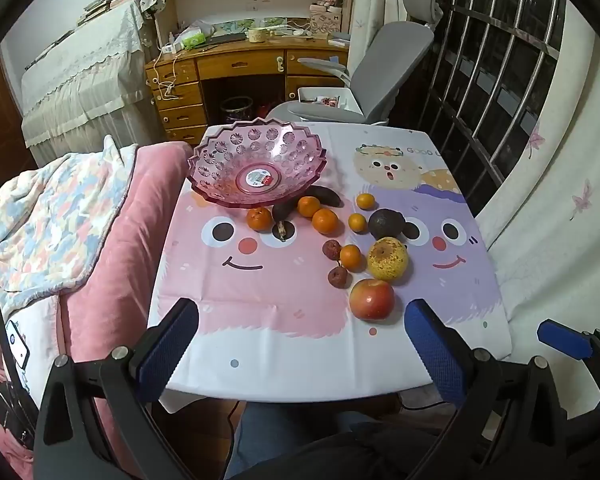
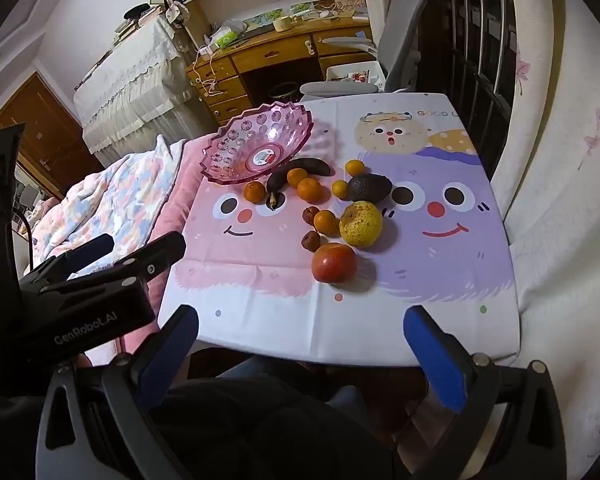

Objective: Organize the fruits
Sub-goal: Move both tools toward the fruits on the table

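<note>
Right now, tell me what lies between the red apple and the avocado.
The spotted yellow pear sits between the red apple and the avocado; nothing else fills that stretch. Both wrist views show it.

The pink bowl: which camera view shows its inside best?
The left wrist view. There the pink bowl faces the camera almost squarely, so its whole rim, patterned wall and the sticker at the bottom are visible, and it holds no fruit. The right wrist view shows the bowl smaller and from the side, its inside foreshortened.
</note>
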`<state>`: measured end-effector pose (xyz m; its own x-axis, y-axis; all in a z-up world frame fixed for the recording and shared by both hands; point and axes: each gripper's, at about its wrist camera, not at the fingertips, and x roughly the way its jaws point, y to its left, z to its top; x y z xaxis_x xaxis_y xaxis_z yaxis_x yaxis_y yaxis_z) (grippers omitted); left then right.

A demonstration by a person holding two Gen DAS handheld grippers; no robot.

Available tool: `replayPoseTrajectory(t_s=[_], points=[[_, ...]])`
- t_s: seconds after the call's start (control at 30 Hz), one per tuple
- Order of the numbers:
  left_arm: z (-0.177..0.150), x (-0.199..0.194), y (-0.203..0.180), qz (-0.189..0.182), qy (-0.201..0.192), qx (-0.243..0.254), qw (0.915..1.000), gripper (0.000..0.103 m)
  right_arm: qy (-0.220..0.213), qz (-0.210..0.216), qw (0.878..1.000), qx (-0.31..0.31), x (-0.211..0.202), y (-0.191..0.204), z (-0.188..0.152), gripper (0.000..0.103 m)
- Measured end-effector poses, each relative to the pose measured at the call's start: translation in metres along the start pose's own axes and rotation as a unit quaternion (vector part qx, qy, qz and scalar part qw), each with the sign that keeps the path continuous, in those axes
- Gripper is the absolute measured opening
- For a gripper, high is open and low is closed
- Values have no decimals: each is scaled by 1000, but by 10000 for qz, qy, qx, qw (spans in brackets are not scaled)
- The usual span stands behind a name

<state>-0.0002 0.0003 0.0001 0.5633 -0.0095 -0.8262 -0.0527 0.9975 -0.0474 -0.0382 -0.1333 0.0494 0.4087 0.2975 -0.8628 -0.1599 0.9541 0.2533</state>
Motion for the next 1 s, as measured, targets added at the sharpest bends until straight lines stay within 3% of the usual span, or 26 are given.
replayPoseTrajectory(t_s=[1.0], points=[[16, 8, -8, 20, -3, 111, 9999, 102, 66, -65, 10000, 0, 5, -1, 9, 103]])
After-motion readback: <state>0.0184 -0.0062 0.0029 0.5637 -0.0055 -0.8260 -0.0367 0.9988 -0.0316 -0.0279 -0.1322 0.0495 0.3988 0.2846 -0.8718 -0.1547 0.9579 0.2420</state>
